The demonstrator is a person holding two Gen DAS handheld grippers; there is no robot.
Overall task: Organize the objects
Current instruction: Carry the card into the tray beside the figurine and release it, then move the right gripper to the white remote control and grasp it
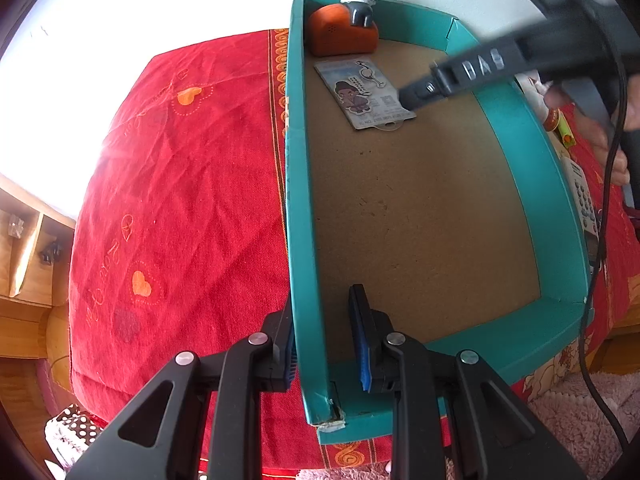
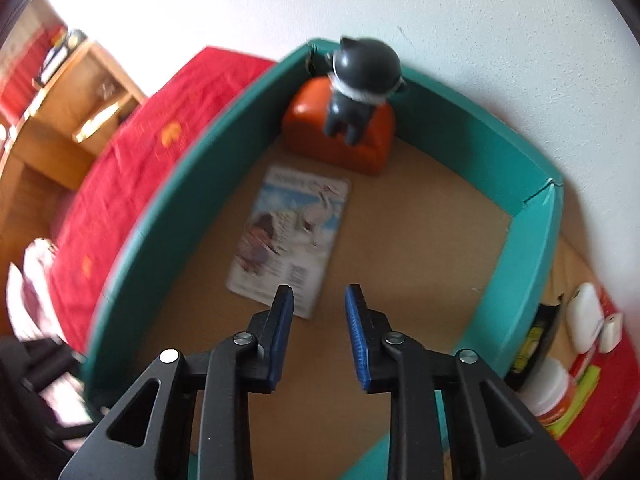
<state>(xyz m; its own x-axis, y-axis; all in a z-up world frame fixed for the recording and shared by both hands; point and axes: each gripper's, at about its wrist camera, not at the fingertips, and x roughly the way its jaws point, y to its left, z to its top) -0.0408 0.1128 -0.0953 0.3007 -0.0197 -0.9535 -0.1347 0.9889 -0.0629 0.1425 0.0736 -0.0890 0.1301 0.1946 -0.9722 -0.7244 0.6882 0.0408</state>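
Teal box (image 1: 304,208) wall between left fingers (image 1: 362,336); right fingers (image 2: 356,328) apart, empty.

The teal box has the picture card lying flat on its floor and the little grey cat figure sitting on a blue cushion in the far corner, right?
Not quite: the cushion is orange, not blue, as the right wrist view shows. The rest holds: the picture card lies flat on the floor of the teal box, and the grey cat figure sits in the far corner.

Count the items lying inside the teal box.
2. An orange toy sofa with a grey cat figurine stands in the teal box's far corner; a printed card lies flat just before it. Nothing else shows inside.
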